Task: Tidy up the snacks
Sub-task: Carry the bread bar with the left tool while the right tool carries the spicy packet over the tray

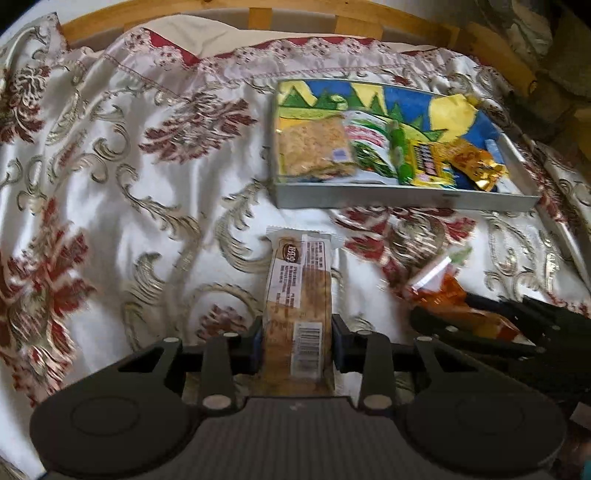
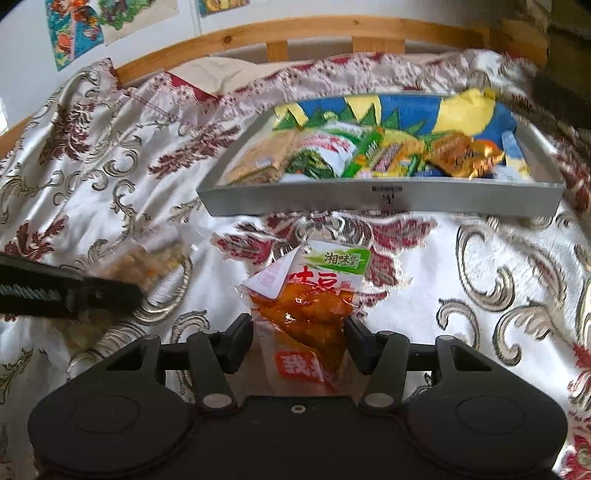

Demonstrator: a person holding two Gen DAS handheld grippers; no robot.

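Note:
In the left wrist view my left gripper (image 1: 297,343) is shut on a long oat bar (image 1: 295,291) in a clear wrapper, held by its near end above the bedspread. My right gripper (image 2: 299,334) is shut on an orange snack packet (image 2: 314,306) with a green label; the pads press its two sides. The right gripper's fingers (image 1: 517,314) and the packet (image 1: 443,291) also show low on the right of the left wrist view. Ahead of both lies a grey tray (image 1: 369,195) (image 2: 295,203) with a bright blue and yellow lining, holding several snack packets.
A satin bedspread (image 1: 129,184) with red and gold flowers covers the bed. A wooden bed frame (image 2: 295,29) runs behind the tray, with pictures (image 2: 74,29) on the wall above. The left gripper's fingers (image 2: 74,291) reach in from the left of the right wrist view.

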